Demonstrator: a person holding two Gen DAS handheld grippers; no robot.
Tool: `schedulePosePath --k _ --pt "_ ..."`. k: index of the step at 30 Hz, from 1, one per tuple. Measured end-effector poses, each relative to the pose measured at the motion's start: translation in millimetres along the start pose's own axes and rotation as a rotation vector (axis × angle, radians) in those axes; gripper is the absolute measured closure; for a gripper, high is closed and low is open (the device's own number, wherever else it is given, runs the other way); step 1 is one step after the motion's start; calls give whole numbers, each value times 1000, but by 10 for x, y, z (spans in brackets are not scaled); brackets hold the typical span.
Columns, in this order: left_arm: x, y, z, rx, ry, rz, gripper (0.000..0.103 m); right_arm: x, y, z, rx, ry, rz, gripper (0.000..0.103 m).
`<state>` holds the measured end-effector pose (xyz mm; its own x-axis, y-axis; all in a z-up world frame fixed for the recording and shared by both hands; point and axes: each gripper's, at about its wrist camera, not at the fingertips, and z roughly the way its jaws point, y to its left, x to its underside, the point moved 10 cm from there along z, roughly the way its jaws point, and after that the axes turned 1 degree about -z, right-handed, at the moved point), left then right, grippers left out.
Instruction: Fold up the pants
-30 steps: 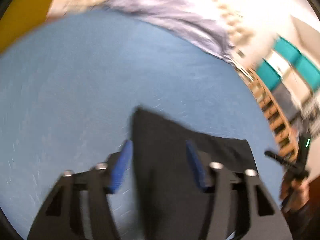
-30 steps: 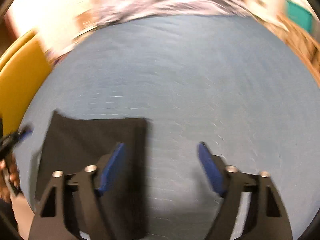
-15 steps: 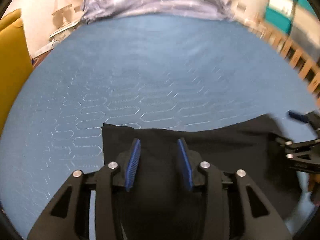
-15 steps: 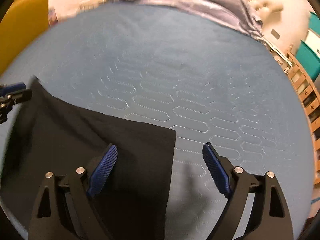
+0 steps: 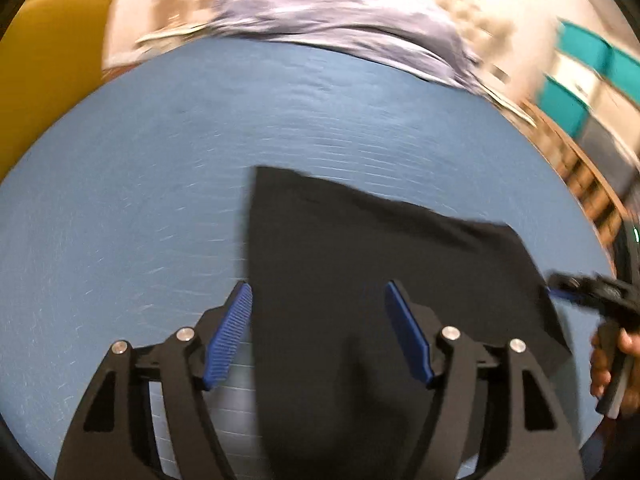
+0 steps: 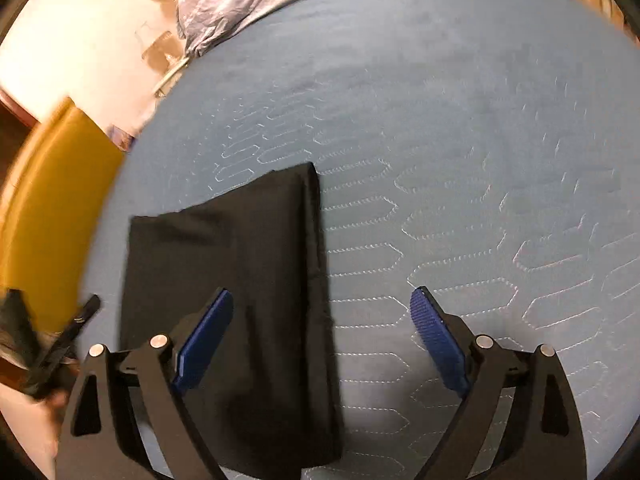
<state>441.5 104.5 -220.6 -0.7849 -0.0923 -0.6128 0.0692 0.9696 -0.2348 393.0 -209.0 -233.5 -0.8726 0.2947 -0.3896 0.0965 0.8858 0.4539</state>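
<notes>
Folded black fabric pants (image 6: 228,280) are seen lying flat on a blue quilted mattress (image 6: 460,160) (a crumpled lavender sheet (image 5: 340,24) is bunched at its far end). The left gripper (image 5: 318,332) and right gripper (image 6: 322,344) are held above with fingers spread, nothing grasped

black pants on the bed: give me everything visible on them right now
The black pants lie flat on the blue quilted bedcover, folded into a roughly rectangular stack of plain, matte dark cloth. A doubled layered edge runs along their right side in the right wrist view; the far edge is slightly uneven. No seams or pockets can be made out. Both grippers' jaws stand open above them, gripping nothing.
</notes>
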Motion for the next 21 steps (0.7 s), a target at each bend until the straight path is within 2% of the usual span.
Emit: schedulePosePath --k 2,3,5,6,8,10,11,12,13,14,15,16,17,19,20,21 --pt "15 155 92 57 41 -62 34 58 105 84 -60 45 -43 14" --pt "38 212 178 113 72 -101 34 75 147 144 -79 63 -51 14" --pt "27 376 302 95 93 -141 34 3 121 266 -82 68 -29 12" --pt "18 371 343 144 99 -151 34 -17 121 305 -81 70 -17 12" --pt "78 331 474 224 165 -165 33 -1 167 372 -49 88 -41 8" --pt "95 247 542 258 170 -113 18 54 228 423 -1 101 -78 8" --pt "95 221 568 260 176 -97 18 71 260 431 13 104 -88 8" --pt "89 222 578 261 183 -105 20 79 276 443 26 103 -104 13" --pt "76 232 573 271 183 -121 39 114 318 422 29 97 -116 17" --pt "77 193 546 344 199 -146 62 127 367 410 -2 98 -114 46" --pt "124 156 543 393 232 -174 87 176 457 406 -72 116 -101 66" --pt "149 143 568 392 245 -174 86 224 520 421 -101 131 -101 66" --pt "184 149 574 372 243 -148 86 220 502 470 -92 132 -111 66" --pt "196 162 603 390 252 -201 84 208 439 482 -161 138 -29 66" --pt "181 166 606 423 259 -238 84 204 398 467 -215 145 18 70" --pt "199 184 598 427 259 -242 87 207 395 466 -243 147 37 79"
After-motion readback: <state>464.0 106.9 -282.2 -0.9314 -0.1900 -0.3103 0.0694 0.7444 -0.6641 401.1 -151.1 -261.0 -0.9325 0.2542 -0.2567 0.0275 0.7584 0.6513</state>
